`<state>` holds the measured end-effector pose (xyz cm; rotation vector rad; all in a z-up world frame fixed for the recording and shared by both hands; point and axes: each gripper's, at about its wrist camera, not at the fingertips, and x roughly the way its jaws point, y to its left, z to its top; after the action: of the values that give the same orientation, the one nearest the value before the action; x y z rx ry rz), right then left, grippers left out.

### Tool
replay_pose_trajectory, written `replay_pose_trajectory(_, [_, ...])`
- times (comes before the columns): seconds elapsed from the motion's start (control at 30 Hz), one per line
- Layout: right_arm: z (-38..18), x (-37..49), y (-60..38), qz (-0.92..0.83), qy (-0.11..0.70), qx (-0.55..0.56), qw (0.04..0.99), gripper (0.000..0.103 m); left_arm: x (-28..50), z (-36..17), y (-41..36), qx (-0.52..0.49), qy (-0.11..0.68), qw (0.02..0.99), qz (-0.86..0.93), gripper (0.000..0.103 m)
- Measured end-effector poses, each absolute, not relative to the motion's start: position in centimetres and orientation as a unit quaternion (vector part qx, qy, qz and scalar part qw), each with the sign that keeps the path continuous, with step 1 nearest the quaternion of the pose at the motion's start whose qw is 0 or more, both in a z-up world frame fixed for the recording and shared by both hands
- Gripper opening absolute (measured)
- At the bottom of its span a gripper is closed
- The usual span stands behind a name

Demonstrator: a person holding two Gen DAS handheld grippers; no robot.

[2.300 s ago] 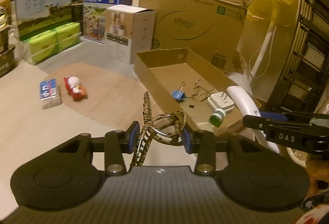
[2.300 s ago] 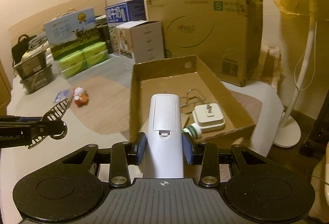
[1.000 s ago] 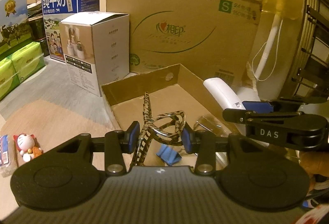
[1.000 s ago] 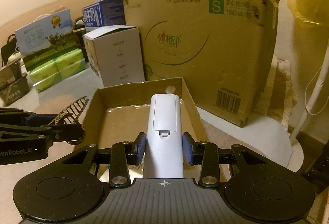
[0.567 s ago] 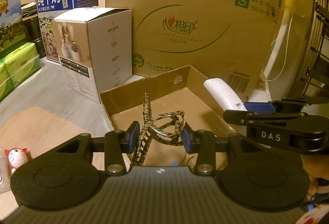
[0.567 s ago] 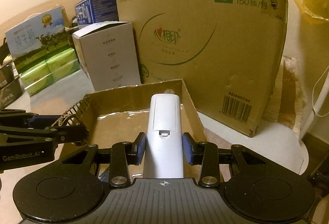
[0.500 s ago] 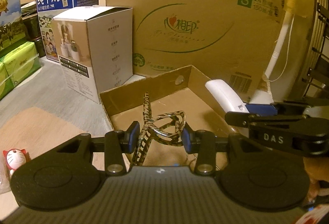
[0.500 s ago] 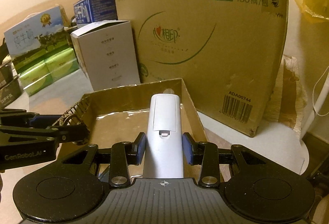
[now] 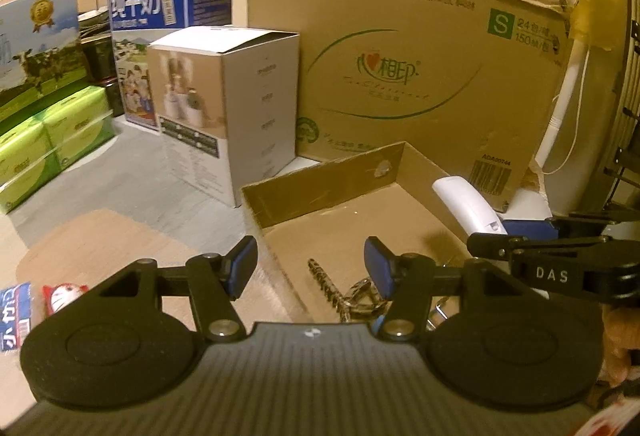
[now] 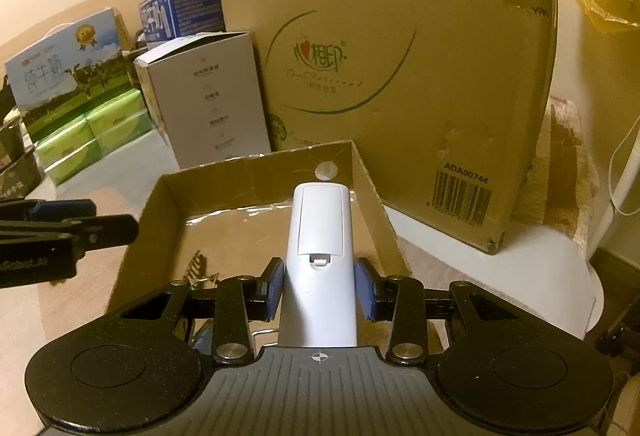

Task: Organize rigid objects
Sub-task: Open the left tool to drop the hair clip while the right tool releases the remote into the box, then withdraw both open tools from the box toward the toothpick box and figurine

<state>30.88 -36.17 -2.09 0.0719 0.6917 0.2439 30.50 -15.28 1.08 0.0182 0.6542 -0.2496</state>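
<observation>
My left gripper (image 9: 311, 266) hangs over the near left part of the shallow cardboard tray (image 9: 320, 176), its jaws opening with nothing between the pads. The leopard-print hair clip (image 9: 340, 296) lies loose on the tray floor just below them, partly hidden by the right finger. My right gripper (image 10: 320, 292) is shut on a white remote (image 10: 320, 236), which points forward over the tray (image 10: 256, 172). From the left wrist view the remote (image 9: 464, 204) and right gripper (image 9: 512, 236) sit above the tray's right wall. The left gripper (image 10: 80, 224) shows at the left edge, and the hair clip (image 10: 196, 268) lies in the tray.
A tall cardboard box (image 9: 400, 76) stands right behind the tray, a white carton (image 9: 240, 108) to its left. Milk cartons and green tissue packs (image 9: 52, 140) line the far left. A cat toy (image 9: 64, 296) and a small packet (image 9: 14, 316) lie on the floor at left. A fan pole (image 9: 560, 124) rises at right.
The left jaws have spread and let go of the hair clip, which has dropped into the tray. The right gripper still holds the remote over the tray.
</observation>
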Motion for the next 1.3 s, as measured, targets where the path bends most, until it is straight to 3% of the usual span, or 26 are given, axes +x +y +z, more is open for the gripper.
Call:
replay_pose_trajectory(0.6, [-1.6, 32.1, -34.3, 0.147, 0.336, 0.071, 0.927, 0.039, 28.4, 0.9, -12.6, -0.013, 0.326, 0.939, -0.105, 0.055])
replay_pose_trajectory(0.77, [-1.2, 31.4, -34.4, 0.132, 0.334, 0.079, 0.93, 0.052, 27.4, 0.8, -11.8, -0.015, 0.329, 0.939, -0.099, 0.06])
replay_pose_trajectory(1.3, [1.3, 21.0, -34.3, 0.108, 0.344, 0.103, 0.927, 0.066, 18.8, 2.5, -9.0, -0.032, 0.335, 0.938, -0.08, 0.08])
